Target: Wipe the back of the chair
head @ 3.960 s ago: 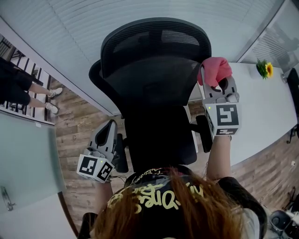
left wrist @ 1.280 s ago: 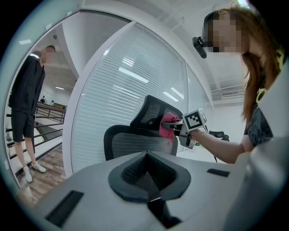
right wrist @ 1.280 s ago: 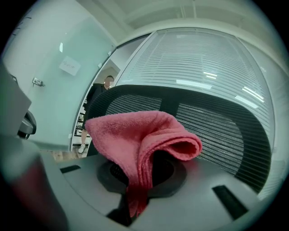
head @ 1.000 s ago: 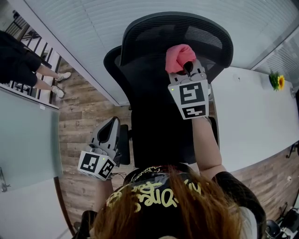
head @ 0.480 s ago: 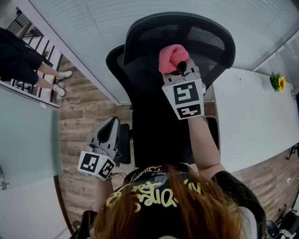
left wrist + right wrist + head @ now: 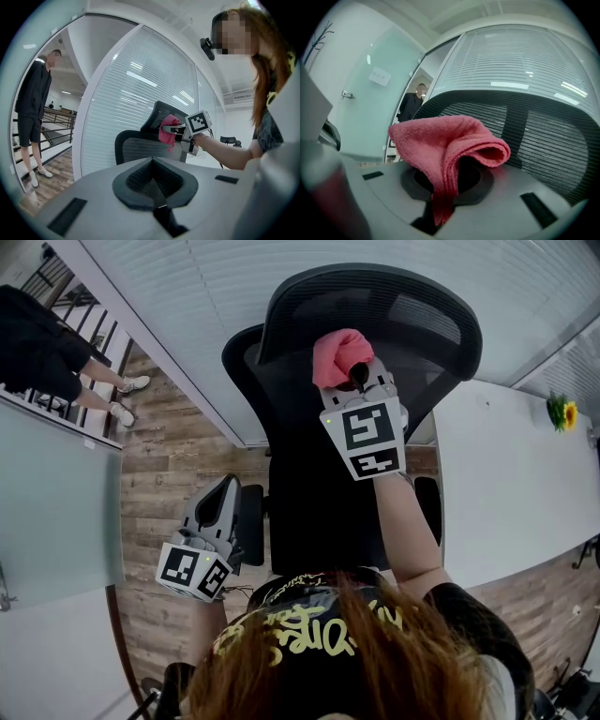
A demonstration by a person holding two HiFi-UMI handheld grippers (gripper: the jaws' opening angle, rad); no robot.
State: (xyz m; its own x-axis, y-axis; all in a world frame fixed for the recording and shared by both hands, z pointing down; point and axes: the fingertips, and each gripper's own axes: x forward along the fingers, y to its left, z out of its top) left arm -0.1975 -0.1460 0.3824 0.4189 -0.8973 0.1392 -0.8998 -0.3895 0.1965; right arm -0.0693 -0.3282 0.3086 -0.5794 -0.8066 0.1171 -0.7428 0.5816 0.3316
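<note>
While the black mesh back of the office chair (image 6: pixel 412 315) stands upright straight ahead of the person, its broad face running side to side, a folded pink terry cloth (image 6: pixel 339 354) sits at its upper middle, though contact cannot be told. The right gripper (image 6: pixel 362 373) pinches that cloth, with mesh directly beyond it, so it is the nearer claw. The left gripper (image 6: pixel 223 495) hangs low at the chair's left side, jaws pressed together on nothing.

No legible text, yellow shirt lettering (image 6: pixel 292 634) unreadable, notice (image 6: pixel 378 76) on glass door (image 6: pixel 363 122) too small
</note>
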